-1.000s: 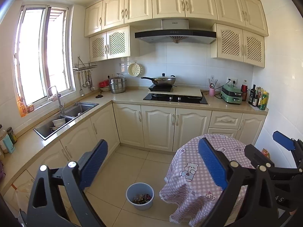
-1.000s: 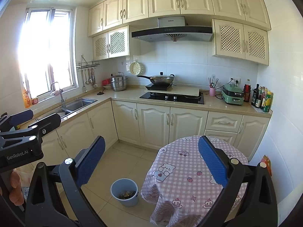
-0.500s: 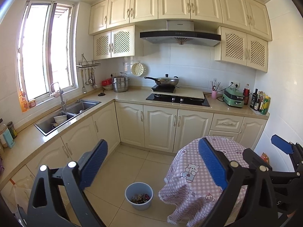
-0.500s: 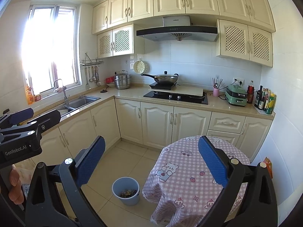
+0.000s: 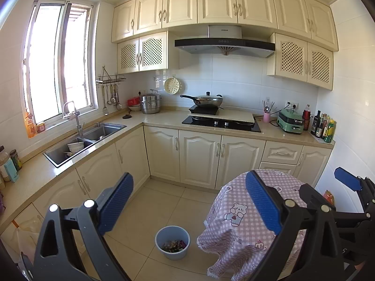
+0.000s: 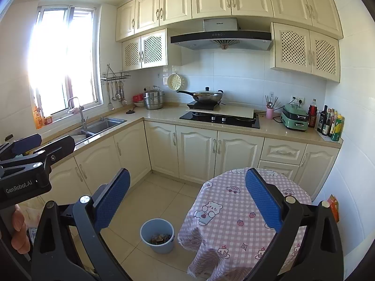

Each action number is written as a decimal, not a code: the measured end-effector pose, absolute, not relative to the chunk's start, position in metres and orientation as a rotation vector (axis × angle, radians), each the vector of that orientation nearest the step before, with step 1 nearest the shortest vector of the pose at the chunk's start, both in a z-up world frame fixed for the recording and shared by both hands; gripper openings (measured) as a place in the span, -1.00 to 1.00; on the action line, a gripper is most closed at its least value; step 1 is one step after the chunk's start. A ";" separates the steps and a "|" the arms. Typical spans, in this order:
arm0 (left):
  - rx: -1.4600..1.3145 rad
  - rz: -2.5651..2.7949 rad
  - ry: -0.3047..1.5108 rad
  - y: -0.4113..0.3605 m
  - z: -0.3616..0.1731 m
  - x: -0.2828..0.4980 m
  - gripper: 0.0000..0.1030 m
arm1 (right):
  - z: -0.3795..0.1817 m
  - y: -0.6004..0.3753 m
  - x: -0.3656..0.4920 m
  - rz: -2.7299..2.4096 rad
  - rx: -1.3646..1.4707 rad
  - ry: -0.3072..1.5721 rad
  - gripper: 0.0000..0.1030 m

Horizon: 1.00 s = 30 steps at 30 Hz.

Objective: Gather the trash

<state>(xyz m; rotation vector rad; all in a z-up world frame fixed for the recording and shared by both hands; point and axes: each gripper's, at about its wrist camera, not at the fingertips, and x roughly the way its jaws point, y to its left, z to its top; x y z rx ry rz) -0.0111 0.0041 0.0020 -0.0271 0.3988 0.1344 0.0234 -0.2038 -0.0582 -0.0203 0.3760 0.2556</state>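
Trash (image 5: 174, 249) fills the bottom of a blue bin (image 5: 172, 231) on the floor tiles, just left of the clothed table (image 5: 236, 213). Left gripper (image 5: 188, 201) hangs above, spread wide and empty.

From the right wrist, the bin (image 6: 157, 228) sits beside the table (image 6: 234, 213); right gripper (image 6: 187, 197) gapes, holding nothing.

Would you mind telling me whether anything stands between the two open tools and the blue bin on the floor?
Nothing visible does. The blue bin sits on bare tiles beside the checked tablecloth. Both the left tool and right tool are open and empty.
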 end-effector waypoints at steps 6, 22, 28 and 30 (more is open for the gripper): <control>-0.028 0.133 0.400 0.005 0.002 -0.010 0.83 | -0.059 -0.205 0.024 0.258 -0.021 0.379 0.85; -0.034 0.137 0.407 0.006 0.001 -0.009 0.83 | -0.061 -0.203 0.026 0.266 -0.020 0.386 0.85; -0.035 0.138 0.408 0.009 0.001 -0.008 0.83 | -0.061 -0.203 0.028 0.269 -0.018 0.389 0.85; -0.034 0.139 0.410 0.009 0.001 -0.008 0.83 | -0.062 -0.202 0.029 0.270 -0.018 0.391 0.85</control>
